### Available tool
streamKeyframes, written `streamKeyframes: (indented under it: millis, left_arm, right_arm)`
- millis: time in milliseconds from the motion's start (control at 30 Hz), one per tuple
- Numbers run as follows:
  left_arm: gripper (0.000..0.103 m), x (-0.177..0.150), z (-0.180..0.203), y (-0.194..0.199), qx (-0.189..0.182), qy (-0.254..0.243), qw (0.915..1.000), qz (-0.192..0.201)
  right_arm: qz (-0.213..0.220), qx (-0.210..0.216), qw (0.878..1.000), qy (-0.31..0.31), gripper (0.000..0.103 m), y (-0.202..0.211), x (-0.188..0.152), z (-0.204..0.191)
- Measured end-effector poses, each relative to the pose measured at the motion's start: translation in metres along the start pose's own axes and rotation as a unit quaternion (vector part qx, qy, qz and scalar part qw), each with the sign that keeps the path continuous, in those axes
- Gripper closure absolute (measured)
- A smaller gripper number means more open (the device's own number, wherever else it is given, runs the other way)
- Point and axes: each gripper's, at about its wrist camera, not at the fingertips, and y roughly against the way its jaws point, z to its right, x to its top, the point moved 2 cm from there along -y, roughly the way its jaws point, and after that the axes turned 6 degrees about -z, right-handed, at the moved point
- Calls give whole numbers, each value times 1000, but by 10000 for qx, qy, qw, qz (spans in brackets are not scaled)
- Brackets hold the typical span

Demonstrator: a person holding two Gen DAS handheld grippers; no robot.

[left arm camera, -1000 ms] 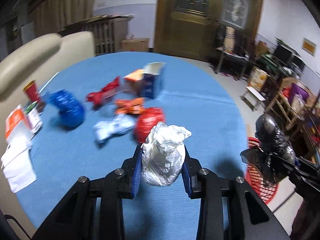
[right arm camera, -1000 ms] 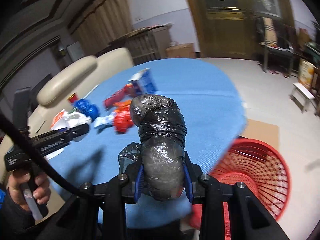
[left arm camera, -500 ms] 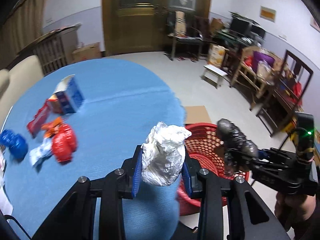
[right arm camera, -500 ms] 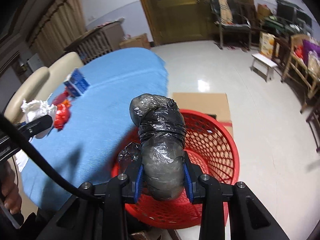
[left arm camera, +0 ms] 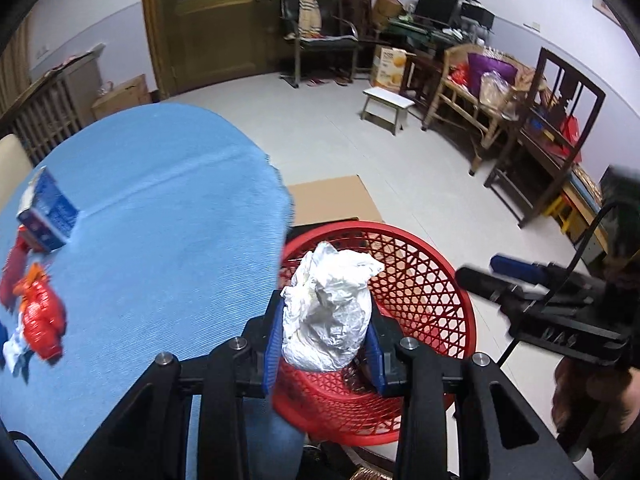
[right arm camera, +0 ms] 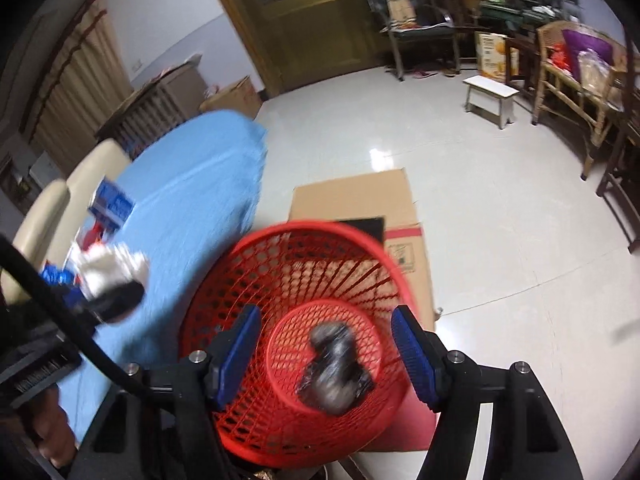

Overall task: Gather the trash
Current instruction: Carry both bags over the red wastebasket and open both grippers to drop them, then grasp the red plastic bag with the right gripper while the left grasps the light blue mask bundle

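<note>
The left gripper (left arm camera: 325, 346) pinches the white wad (left arm camera: 326, 312) at the red basket (left arm camera: 432, 280) rim, so releasing early may drop it outside, while the right gripper (right arm camera: 326, 354), fingers just spread, is empty above the black bag (right arm camera: 332, 372).

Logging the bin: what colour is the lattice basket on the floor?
Red; the round plastic lattice basket shows best in the right wrist view.

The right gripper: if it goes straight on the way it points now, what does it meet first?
Probably the black trash wad lying in the red basket; the right gripper, jaws open, points into it.
</note>
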Motion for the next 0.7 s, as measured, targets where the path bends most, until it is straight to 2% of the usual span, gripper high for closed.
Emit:
streamKeyframes:
  millis: [67,133,167,200,300,400,567,700]
  left_arm:
    - [60,3,6,-7,-52,-32,10000,-59]
    - [40,6,11,-15,-28,-62,9999,-128]
    - [25,5,11,-16,0,-75,9999,-138]
    - [23,4,12,-18,67,-100,9998,-155]
    - [23,3,6,-17,-25,-41,9998,-217]
    - [23,1,-8,-5,-56,111,9999,-59]
    - [23,-18,-49,21,235,492,9984,157]
    - [23,-52,-97,46,608,993,9929,238]
  right_arm:
    - [97,-25,9999,-112,32,5,7,6]
    - [195,-41,9996,-219,32,9,14,14]
    - [223,-49,9995,-240,32,11,17,17]
    - [252,-61,9993,-263,32,13,20,18]
    - [314,-60,9990,-325,32,16,25,23]
    - [359,-51,9988,-321,32,19,28,18]
    - [354,74,9992,-149,32,16,34,-2]
    - [291,289,9992,-4,32,4,37,-34]
